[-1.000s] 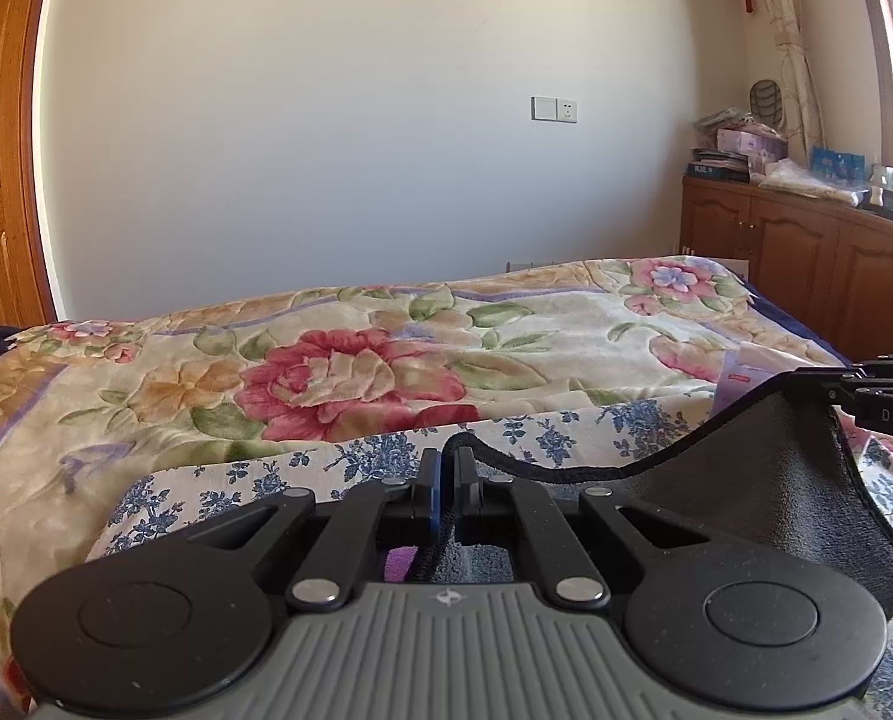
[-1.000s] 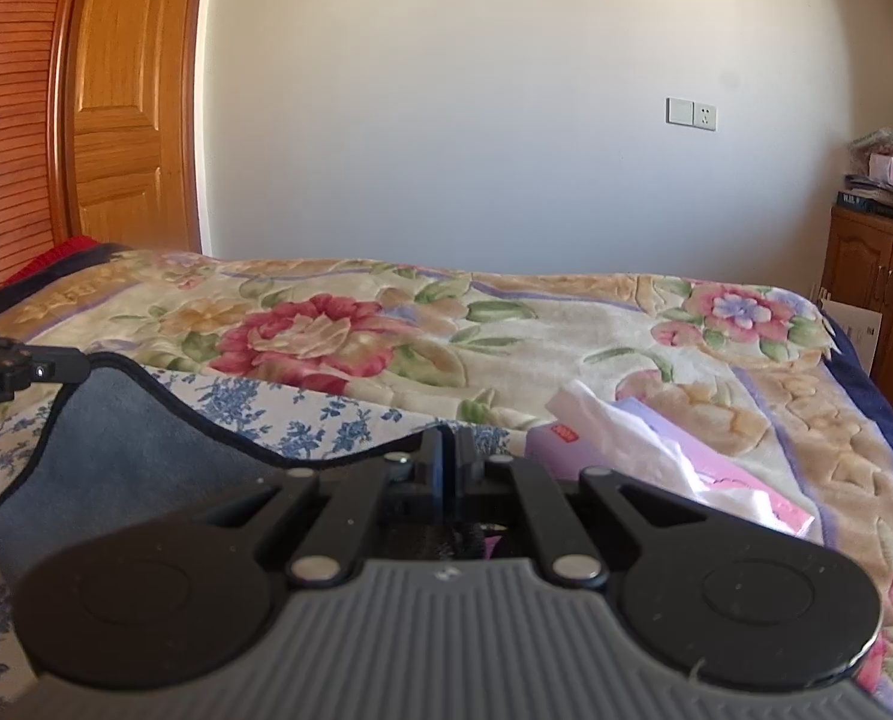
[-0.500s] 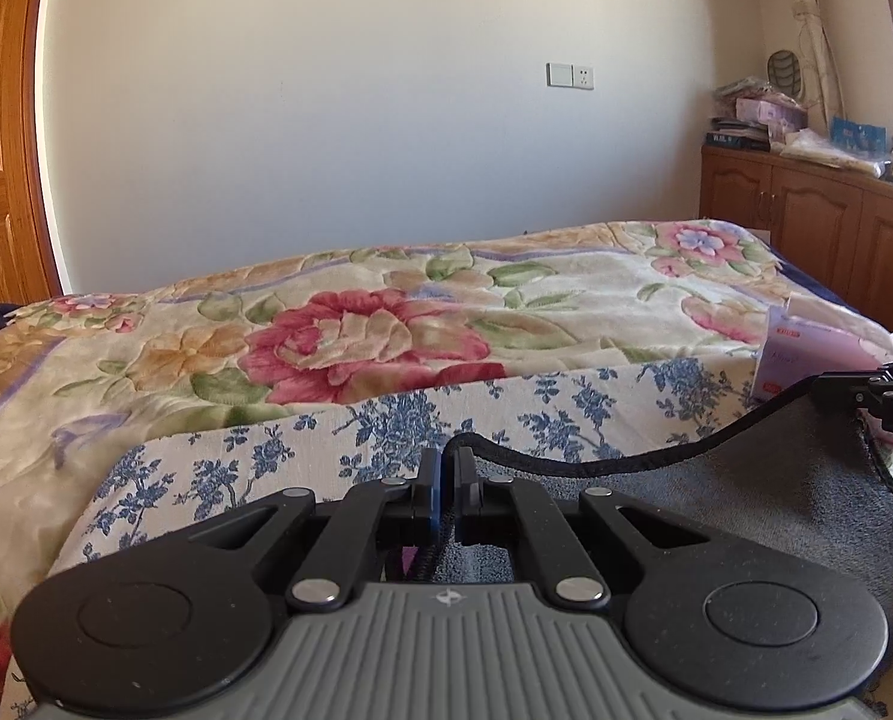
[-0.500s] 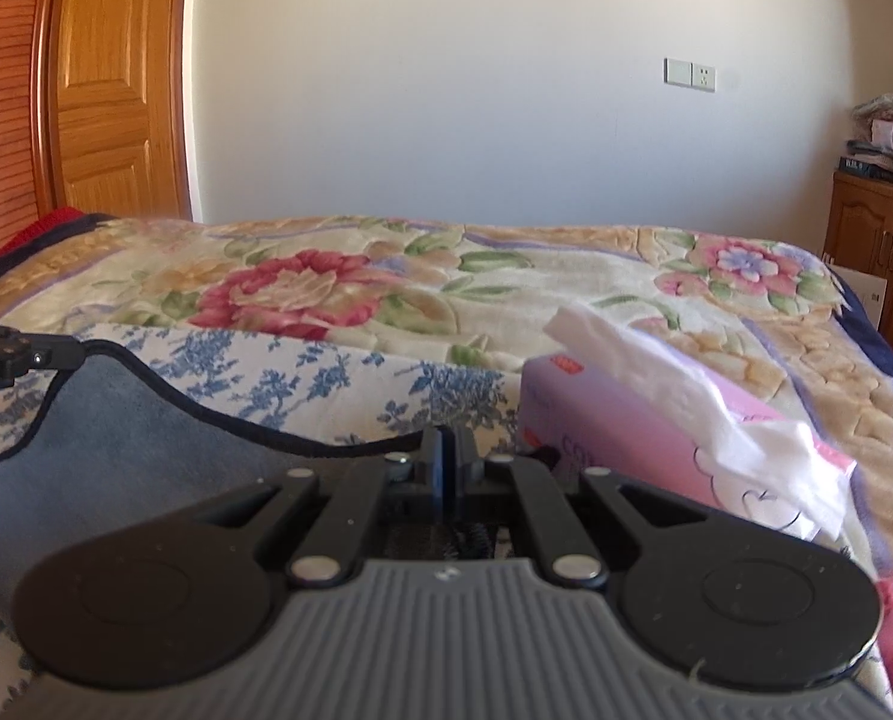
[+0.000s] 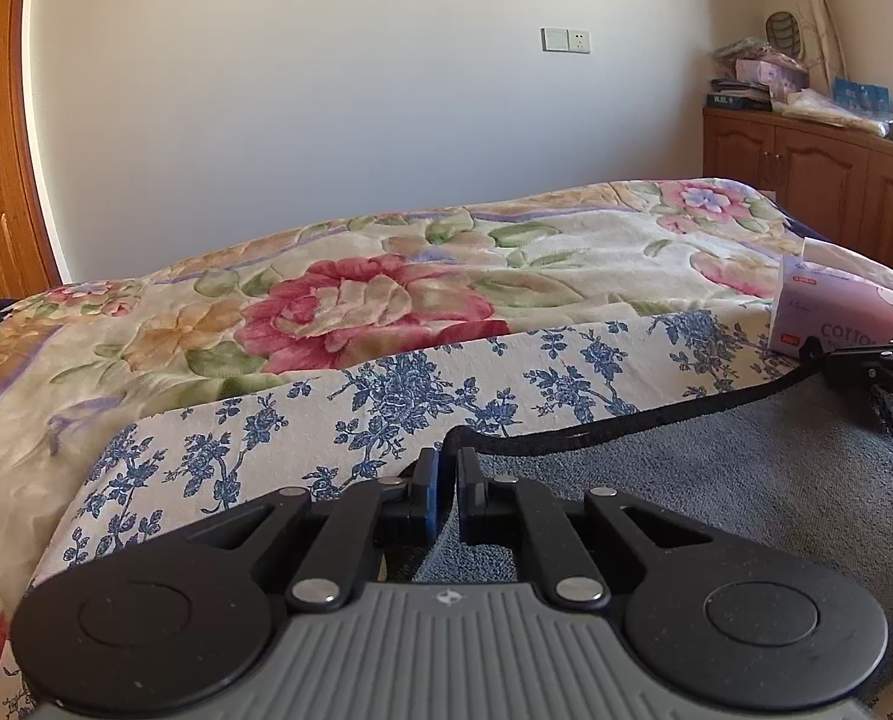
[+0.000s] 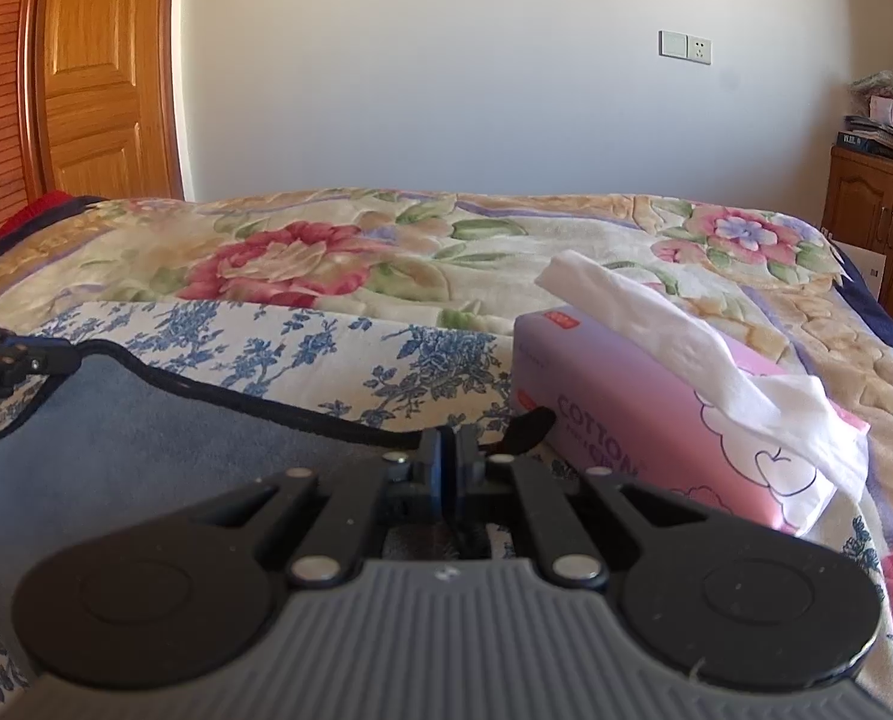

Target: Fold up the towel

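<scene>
both tools are gripping the grey towel (image 5: 716, 492) by its black-edged far rim: the left tool (image 5: 444, 483) is pinching one corner, the right tool (image 6: 446, 468) is pinching the other, each with fingers nearly together on the cloth. going from largest down: the bed (image 5: 386, 300) in its flowered blanket is carrying a blue-flowered cloth (image 5: 386, 396), the towel is lying low over that cloth, and a pink tissue box (image 6: 656, 420) is sitting just beside the right tool.
</scene>
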Motion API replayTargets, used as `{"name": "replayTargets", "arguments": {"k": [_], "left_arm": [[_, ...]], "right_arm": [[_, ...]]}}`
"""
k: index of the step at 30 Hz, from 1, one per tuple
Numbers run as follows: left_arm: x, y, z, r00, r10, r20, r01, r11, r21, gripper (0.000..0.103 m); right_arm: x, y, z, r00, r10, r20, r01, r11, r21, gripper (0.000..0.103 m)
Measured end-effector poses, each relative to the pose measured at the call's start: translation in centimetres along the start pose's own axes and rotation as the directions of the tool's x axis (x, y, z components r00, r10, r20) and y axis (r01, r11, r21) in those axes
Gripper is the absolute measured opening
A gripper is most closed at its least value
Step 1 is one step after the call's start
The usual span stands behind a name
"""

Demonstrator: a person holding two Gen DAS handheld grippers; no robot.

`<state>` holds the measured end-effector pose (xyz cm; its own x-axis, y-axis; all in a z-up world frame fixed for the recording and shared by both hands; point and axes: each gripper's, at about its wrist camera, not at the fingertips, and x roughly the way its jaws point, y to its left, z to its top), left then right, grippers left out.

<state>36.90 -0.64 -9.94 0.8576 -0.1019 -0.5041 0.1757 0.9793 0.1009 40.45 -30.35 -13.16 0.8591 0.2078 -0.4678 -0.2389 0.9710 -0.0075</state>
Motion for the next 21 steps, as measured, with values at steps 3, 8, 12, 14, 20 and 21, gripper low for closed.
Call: {"name": "replayTargets", "arguments": {"k": [3,8,12,14,20,21], "left_arm": [[-0.2,0.2,0.1,1.000,-0.005,0.004,0.005,1.000,-0.006,0.018],[-0.6,0.1,0.1,1.000,-0.005,0.009,0.005,1.000,-0.010,0.045],[-1.1,-0.2,0.1,1.000,-0.020,0.001,0.020,1.000,0.000,0.057],[-1.5,-0.3,0.1,1.000,-0.020,0.001,0.020,1.000,-0.007,0.069],[-3.3,-0.7,0.4,1.000,-0.011,0.004,0.011,1.000,-0.009,0.082],[-3.8,-0.8,0.4,1.000,-0.011,0.007,0.011,1.000,-0.006,0.083]], "right_arm": [[-0.1,0.0,0.1,1.000,-0.005,-0.001,0.005,1.000,0.003,0.016],[-0.6,0.3,0.4,1.000,0.004,-0.001,-0.004,1.000,-0.002,0.049],[-1.2,0.7,0.9,1.000,0.008,-0.003,-0.008,1.000,-0.012,0.049],[-1.4,0.8,1.2,1.000,0.009,-0.012,-0.009,1.000,-0.008,0.049],[-2.8,1.1,2.0,1.000,0.002,-0.029,-0.003,1.000,-0.002,0.050],[-3.1,1.1,2.2,1.000,0.002,-0.029,-0.001,1.000,0.001,0.050]]}}
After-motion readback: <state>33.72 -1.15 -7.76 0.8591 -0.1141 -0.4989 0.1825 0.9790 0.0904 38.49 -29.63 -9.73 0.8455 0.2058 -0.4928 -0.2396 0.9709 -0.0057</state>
